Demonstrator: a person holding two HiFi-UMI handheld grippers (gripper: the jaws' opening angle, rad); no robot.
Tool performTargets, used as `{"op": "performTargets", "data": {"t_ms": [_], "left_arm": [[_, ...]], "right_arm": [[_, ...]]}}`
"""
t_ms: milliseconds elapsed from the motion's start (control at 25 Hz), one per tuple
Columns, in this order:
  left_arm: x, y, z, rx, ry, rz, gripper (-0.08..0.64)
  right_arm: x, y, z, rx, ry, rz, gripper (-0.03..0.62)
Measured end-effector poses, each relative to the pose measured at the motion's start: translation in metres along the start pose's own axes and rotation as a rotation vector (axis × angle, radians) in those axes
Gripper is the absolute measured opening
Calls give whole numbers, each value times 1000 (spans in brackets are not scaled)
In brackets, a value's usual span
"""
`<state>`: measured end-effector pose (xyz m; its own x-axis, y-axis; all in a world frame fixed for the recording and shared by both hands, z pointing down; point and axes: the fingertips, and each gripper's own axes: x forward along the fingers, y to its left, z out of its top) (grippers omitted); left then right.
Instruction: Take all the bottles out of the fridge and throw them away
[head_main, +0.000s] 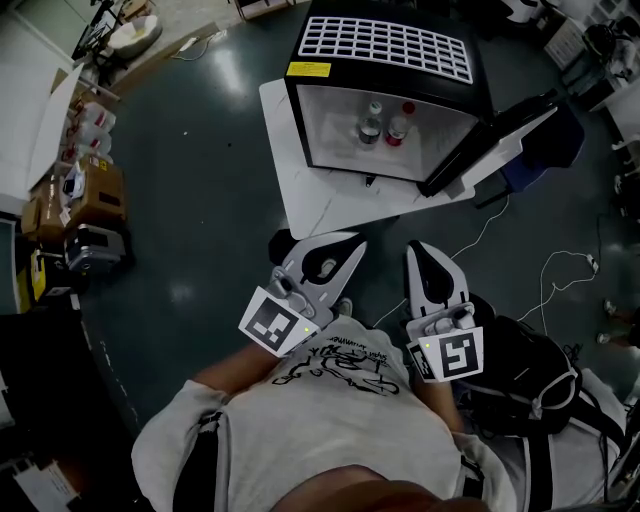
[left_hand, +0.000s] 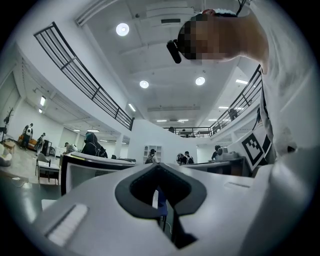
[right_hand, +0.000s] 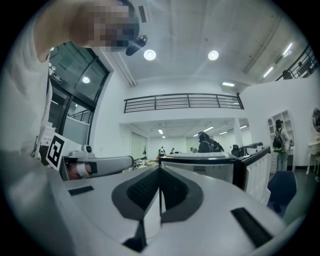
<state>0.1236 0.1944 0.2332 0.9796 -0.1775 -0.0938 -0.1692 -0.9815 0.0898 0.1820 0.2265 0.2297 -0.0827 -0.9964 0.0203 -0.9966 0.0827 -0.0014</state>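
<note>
A black mini fridge (head_main: 390, 60) stands open on a low white board (head_main: 300, 190), its door (head_main: 490, 140) swung out to the right. Inside stand two bottles side by side: a clear one with a pale cap (head_main: 371, 124) and one with a red cap (head_main: 399, 125). My left gripper (head_main: 352, 243) and right gripper (head_main: 420, 248) are held level close to my chest, short of the board and pointing toward the fridge. Both are shut with nothing between the jaws. The fridge (right_hand: 200, 167) shows ahead in the right gripper view.
A black backpack (head_main: 530, 370) lies on the floor at my right, with a white cable (head_main: 560, 270) beyond it. Cardboard boxes (head_main: 90, 195) and clutter line the left wall. A blue object (head_main: 545, 150) sits behind the open door. Dark floor lies left of the board.
</note>
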Motion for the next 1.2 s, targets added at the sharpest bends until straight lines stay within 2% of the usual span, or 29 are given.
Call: {"op": "performTargets", "data": {"t_ms": [600,1200], "left_arm": [[20,33,2,12,-4,-16,9],[44,99,6,4,-12,-4,9]], "right_arm": [[38,-15,4,-15,-12,-3,6],[105,-32,4,-17,7,3,6]]}}
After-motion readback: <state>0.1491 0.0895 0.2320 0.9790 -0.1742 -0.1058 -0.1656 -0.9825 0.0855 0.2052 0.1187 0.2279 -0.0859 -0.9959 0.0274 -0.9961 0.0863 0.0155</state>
